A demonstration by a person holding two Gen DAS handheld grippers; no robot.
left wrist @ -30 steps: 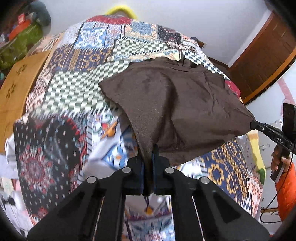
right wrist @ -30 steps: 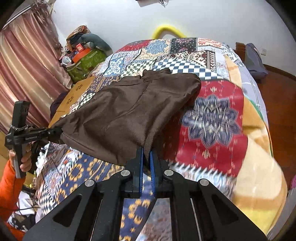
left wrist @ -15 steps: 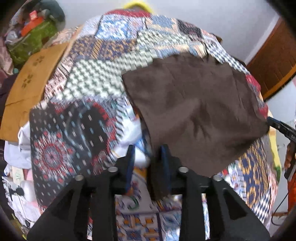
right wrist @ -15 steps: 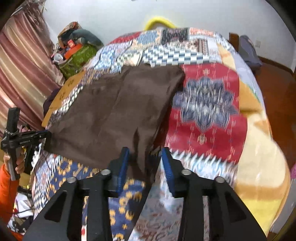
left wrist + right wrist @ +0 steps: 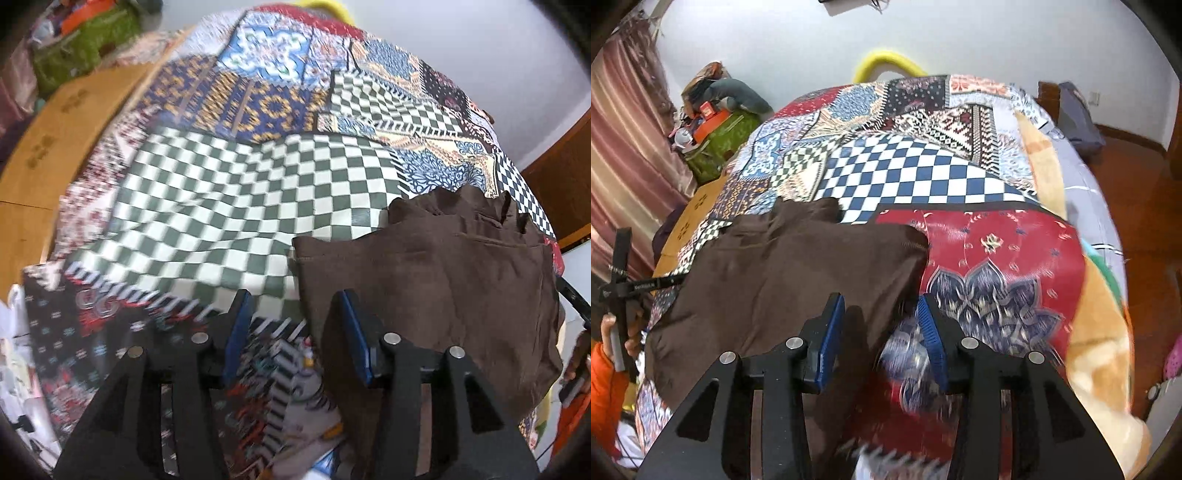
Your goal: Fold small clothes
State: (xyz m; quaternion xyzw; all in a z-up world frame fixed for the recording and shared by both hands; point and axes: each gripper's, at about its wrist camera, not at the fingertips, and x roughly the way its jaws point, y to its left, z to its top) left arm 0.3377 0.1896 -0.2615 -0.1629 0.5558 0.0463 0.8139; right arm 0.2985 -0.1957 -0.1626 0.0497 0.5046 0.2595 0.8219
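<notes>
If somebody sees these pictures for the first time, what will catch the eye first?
First the brown garment, lying spread on the near part of the bed, against the loud patchwork quilt. Then the open right claw with blue pads, low in the foreground; the cloth's corner lies between its fingers.

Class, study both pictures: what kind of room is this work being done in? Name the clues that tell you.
Most likely a home bedroom. A patchwork quilt covers what looks like a bed, pink curtains hang at the left, and household clutter is piled on a green bag by the white wall.
</notes>
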